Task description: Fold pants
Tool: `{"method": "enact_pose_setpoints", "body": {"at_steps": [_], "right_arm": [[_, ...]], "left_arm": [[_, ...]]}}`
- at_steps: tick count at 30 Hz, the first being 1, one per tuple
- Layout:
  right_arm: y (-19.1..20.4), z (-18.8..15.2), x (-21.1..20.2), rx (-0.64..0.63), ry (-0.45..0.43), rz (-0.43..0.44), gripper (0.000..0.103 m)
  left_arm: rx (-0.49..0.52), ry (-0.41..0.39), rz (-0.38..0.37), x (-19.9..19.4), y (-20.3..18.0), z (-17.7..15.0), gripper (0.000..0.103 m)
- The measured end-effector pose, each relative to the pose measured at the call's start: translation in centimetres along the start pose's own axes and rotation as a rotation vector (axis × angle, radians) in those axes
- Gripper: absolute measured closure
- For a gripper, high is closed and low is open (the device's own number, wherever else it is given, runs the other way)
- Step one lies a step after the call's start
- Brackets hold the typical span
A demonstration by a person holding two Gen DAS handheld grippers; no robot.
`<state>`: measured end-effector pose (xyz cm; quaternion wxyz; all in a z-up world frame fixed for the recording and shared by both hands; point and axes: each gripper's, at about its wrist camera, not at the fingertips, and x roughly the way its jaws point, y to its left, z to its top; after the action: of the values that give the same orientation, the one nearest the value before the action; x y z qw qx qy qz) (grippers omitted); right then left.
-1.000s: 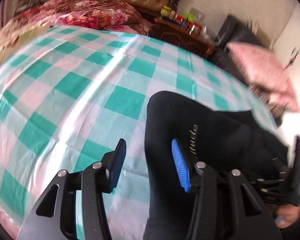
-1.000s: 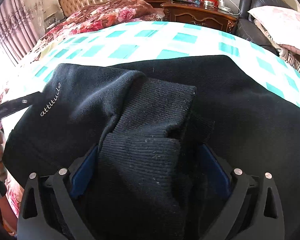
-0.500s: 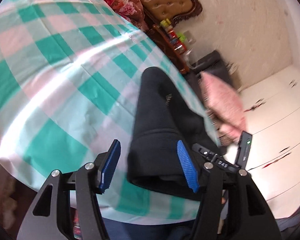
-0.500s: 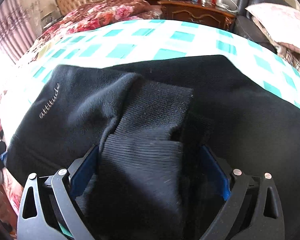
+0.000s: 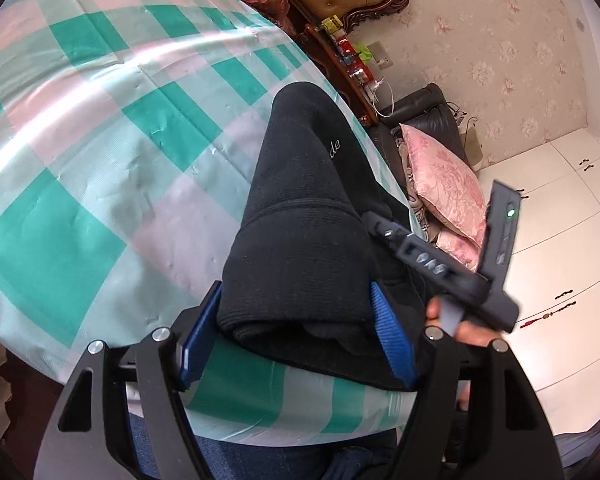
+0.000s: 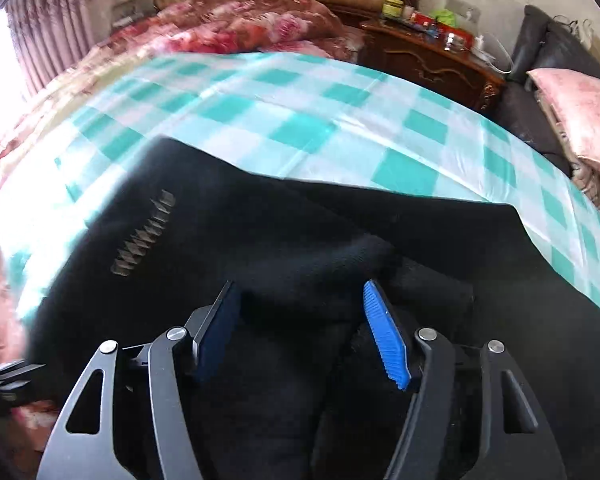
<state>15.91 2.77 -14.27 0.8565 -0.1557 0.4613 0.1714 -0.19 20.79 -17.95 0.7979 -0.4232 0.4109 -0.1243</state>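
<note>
Left gripper (image 5: 296, 330) straddles the black pants' (image 5: 300, 216) ribbed cuff, jaws apart, right gripper (image 6: 300, 332) likewise gaping over the fabric; mid-fold, next they must pinch.

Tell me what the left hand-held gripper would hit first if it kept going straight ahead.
The black pants. Their folded end already sits between the left hand-held gripper fingers, so straight on looks to meet more pants, though depth is unclear.

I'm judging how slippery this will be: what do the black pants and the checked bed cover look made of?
Black pants: thick matte knit, probably fleece or cotton blend, with fine ribbing at the folded end. Checked bed cover: smooth, glossy sheet, maybe plastic or satin, showing bright glare and sharp creases.
</note>
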Motion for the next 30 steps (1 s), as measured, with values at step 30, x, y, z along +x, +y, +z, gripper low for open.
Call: {"method": "enact_pose_setpoints", "body": {"at_steps": [30], "right_arm": [[5.2,11.6,0.3,-0.036,0.396,0.404,0.015]], "left_arm": [[0.603,-0.11,0.569,0.3,-15.3,-2.4,0.075]]}}
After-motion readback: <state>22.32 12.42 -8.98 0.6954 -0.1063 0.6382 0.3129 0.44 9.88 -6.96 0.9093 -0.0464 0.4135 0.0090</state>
